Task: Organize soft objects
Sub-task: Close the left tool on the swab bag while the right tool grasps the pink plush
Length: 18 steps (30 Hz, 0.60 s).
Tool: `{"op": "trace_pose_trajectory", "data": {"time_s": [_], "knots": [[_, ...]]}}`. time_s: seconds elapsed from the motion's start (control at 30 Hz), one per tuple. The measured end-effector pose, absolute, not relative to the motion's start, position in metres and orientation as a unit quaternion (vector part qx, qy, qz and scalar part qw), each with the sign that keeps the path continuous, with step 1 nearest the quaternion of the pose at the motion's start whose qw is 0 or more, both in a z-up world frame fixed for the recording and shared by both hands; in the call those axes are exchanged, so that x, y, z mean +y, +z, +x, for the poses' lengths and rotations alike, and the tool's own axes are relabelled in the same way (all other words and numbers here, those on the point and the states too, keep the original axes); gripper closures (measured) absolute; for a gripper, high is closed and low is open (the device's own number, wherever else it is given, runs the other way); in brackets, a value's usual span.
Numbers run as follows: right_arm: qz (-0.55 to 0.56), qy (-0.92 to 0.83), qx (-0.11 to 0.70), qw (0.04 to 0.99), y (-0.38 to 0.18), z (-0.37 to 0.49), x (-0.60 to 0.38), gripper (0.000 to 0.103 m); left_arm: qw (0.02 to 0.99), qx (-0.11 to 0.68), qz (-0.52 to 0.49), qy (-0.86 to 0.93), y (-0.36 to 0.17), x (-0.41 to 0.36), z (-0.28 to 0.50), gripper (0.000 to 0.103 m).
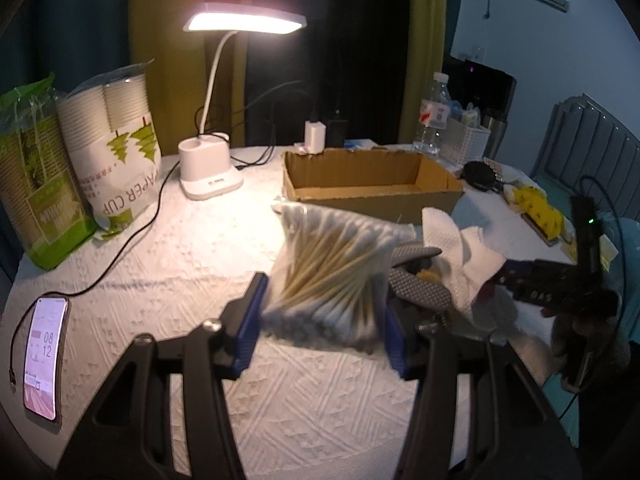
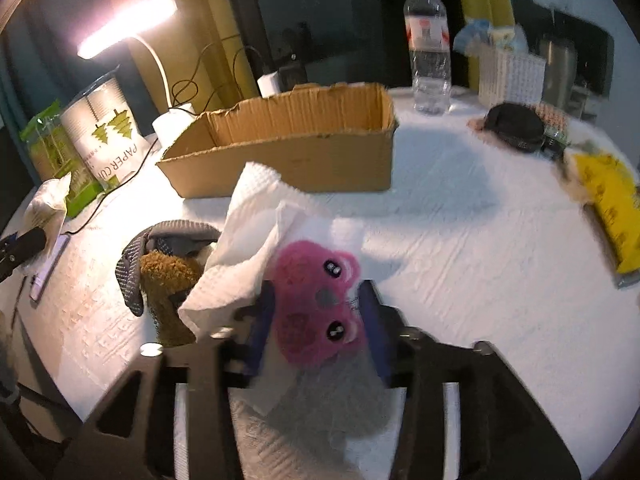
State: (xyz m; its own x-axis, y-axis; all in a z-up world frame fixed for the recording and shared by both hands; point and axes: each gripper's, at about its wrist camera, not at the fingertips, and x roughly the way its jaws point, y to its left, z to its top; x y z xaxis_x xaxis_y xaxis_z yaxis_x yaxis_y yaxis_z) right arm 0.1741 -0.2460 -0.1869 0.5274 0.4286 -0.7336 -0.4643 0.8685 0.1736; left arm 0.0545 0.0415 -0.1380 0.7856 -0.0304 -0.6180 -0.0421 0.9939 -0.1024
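Note:
My left gripper [image 1: 322, 336] is shut on a clear bag of cotton swabs [image 1: 336, 272] and holds it up off the white tablecloth. A pink plush toy [image 2: 316, 304] with black eyes lies on a white paper towel [image 2: 248, 240]. My right gripper [image 2: 318, 316] is around that toy, its blue pads close on either side but not squeezing its round shape. Left of the towel, a brown plush [image 2: 168, 280] sits in a grey mesh item [image 2: 132, 276]. An open cardboard box [image 2: 304, 160] stands just behind them; no contents show in it.
A lit desk lamp [image 1: 208, 164], bagged paper cups [image 1: 116, 152] and a charging phone [image 1: 42, 356] take the left side. A water bottle [image 2: 430, 48], white basket [image 2: 510, 76], black round pouch [image 2: 514, 126] and yellow pack [image 2: 612, 216] line the back right.

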Motion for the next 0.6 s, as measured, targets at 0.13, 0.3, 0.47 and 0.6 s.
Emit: {"op": "trace_pose_trajectory", "data": {"time_s": [0.13,0.3,0.47,0.6], "knots": [[-0.028,0.246,0.431,0.868,-0.201,0.184,-0.239,0.053,0.944,0.326,-0.055,0.001,-0.136,0.041,0.057,0.050],[-0.020,0.251,0.423,0.871,-0.201,0.182,-0.240,0.058,0.945,0.322,-0.055,-0.004,-0.133,0.039,0.063,0.050],[-0.022,0.240,0.396,0.886,-0.183,0.177,-0.253,0.059,0.947,0.318,-0.051,-0.009,-0.126,0.036,0.073,0.050],[-0.017,0.234,0.372,0.898,-0.164,0.173,-0.263,0.059,0.949,0.311,-0.045,-0.017,-0.118,0.032,0.083,0.050]]}}
